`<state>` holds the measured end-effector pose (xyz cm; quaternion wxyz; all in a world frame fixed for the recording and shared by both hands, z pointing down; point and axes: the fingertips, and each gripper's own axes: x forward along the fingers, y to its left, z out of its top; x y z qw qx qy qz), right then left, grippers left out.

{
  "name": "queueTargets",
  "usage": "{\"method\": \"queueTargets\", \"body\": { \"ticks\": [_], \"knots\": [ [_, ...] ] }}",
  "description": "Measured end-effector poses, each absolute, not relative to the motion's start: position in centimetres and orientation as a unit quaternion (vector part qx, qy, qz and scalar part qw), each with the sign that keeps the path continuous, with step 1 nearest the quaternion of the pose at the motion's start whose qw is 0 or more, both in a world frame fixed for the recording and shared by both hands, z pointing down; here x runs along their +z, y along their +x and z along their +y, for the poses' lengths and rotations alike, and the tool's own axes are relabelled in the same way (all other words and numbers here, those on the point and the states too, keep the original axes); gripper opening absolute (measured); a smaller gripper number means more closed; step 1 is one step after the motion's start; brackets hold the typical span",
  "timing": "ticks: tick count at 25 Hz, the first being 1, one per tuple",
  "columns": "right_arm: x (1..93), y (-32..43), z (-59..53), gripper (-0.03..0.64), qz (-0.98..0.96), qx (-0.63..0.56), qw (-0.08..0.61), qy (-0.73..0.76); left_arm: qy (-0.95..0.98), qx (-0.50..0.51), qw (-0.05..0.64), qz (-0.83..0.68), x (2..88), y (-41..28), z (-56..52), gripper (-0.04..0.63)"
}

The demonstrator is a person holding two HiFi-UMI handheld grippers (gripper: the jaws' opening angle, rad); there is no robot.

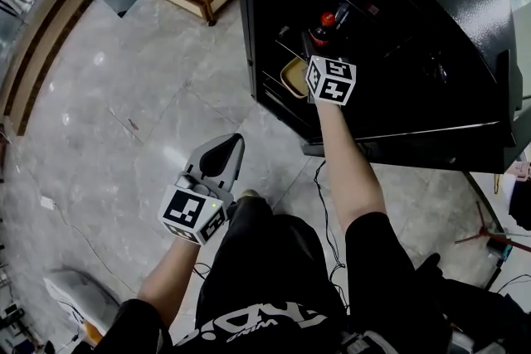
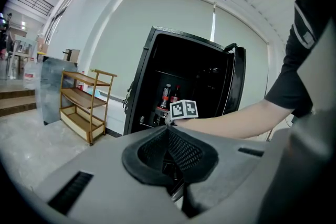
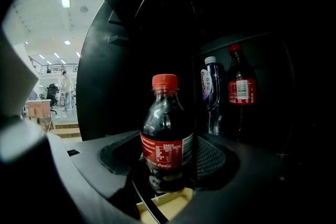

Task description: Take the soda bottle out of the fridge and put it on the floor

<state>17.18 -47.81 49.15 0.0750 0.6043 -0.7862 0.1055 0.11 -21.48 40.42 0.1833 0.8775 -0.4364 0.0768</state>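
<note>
Open fridge (image 1: 448,4) | right fingers (image 3: 223,157) grip soda bottle (image 3: 167,134) inside | left fingers (image 2: 186,152) closed, empty

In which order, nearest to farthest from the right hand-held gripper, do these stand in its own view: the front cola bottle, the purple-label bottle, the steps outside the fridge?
1. Front cola bottle: centre, between the jaws of the right hand-held gripper.
2. Purple-label bottle: behind it, to the right.
3. Steps: far left, in the bright background.
</note>
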Motion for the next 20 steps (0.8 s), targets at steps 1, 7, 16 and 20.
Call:
{"method": "queueTargets", "body": {
  "ticks": [1,7,16,20],
  "knots": [
    [49.2,17.1,-47.7,0.311,-0.785,0.107,0.079,0.604,0.877,0.076,0.183,-0.438,40.3,0.0,-21.4,0.006],
    [47.6,16.1,-45.9,0.31,-0.795,0.093,0.086,0.593,0.875,0.081,0.185,-0.44,39.8,-0.5,-20.8,0.006],
    [43.0,13.7,-39.6,0.31,-0.819,0.097,0.083,0.56,0.863,0.076,0.203,-0.457,35.6,-0.5,-17.8,0.006],
    [41.6,12.4,-36.9,0.31,-0.834,0.095,0.092,0.536,0.855,0.071,0.209,-0.47,33.7,-0.8,-15.8,0.006]
  ]
}}
